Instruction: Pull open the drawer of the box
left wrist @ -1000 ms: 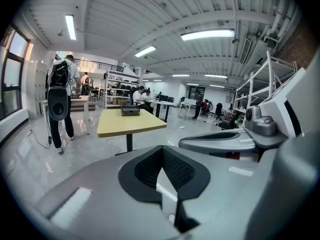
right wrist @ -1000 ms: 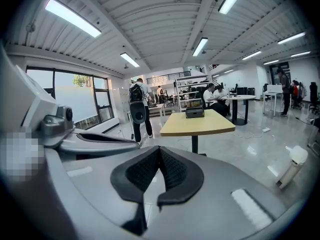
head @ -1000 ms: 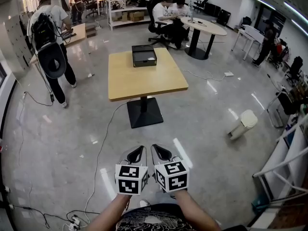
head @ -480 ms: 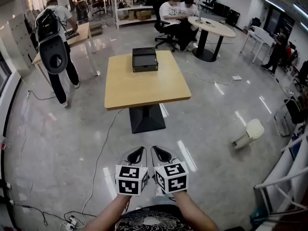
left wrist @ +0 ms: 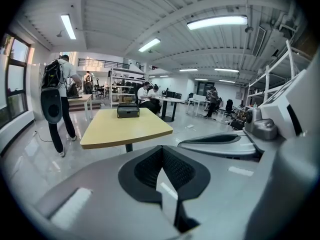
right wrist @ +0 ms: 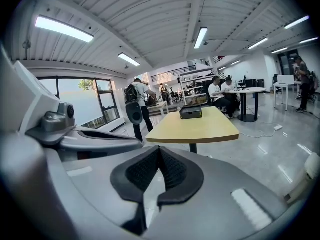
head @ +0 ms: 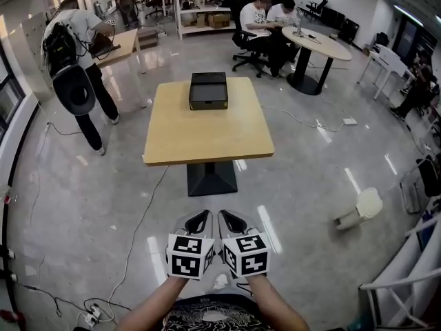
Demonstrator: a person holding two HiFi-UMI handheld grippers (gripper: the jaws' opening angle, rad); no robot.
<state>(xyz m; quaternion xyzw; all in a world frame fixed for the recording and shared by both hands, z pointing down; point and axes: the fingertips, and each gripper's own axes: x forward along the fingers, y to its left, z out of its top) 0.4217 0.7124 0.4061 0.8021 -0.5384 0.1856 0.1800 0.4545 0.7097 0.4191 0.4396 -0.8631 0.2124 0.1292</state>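
Head view: the box [head: 208, 91] sits at the far end of the desk [head: 207, 136], well away. The left gripper [head: 198, 221] and right gripper [head: 231, 219] are held side by side near the body. Both are pressed together and empty, I think because the box is too far to reach.

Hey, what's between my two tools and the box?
Head view: a stretch of floor, then the table's near half, bare wood, up to the box. Nothing else stands between it and the left tool or right tool.
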